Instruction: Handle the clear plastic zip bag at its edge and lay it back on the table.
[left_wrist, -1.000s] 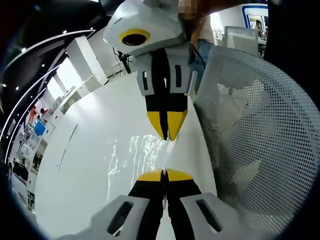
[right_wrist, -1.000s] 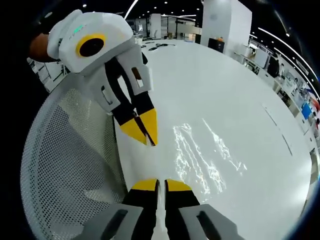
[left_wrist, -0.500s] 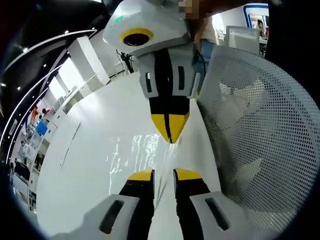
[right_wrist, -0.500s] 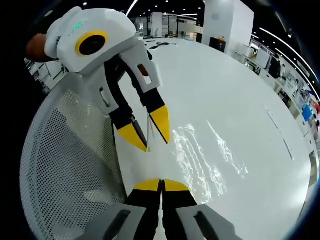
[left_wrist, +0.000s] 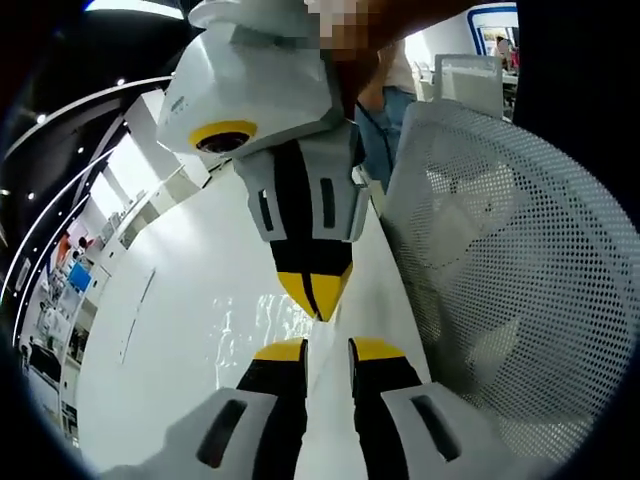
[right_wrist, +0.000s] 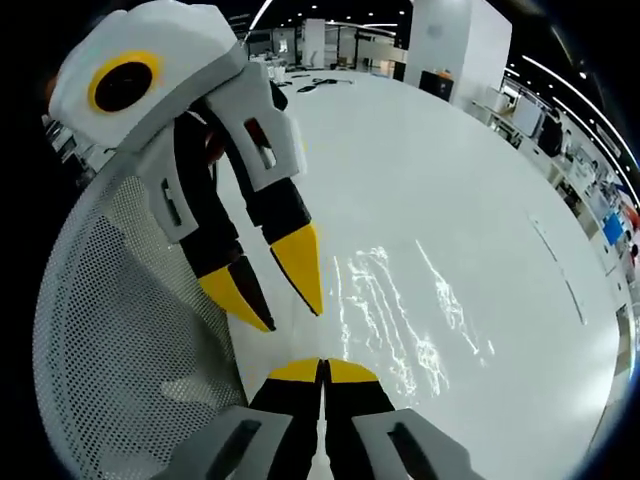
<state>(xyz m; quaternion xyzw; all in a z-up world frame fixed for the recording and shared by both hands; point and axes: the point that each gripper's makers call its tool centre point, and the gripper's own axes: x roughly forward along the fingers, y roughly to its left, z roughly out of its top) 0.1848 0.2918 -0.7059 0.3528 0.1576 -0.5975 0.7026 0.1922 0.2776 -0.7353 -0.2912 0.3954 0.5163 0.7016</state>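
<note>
The clear zip bag (right_wrist: 395, 315) lies flat on the white table (right_wrist: 450, 170), showing mostly as wrinkled glints; in the left gripper view the bag (left_wrist: 255, 325) lies left of the jaws. My right gripper (right_wrist: 322, 368) is shut at the bag's near edge, apparently pinching it. It enters the left gripper view from the top, its tips (left_wrist: 315, 303) pressed together. My left gripper (left_wrist: 327, 350) is open, its jaws apart on either side of a pale strip of the bag's edge. From the right gripper view the left gripper (right_wrist: 287, 314) hangs open just above the table edge.
A white perforated mesh chair back (left_wrist: 500, 280) stands close beside the table edge, and in the right gripper view the chair back (right_wrist: 130, 350) is at the left. A person (left_wrist: 390, 90) stands behind it. The table stretches wide and bare beyond the bag.
My left gripper has opened and let go of the bag's edge, then lifted slightly. The right gripper stays shut and has come closer to the left one.
</note>
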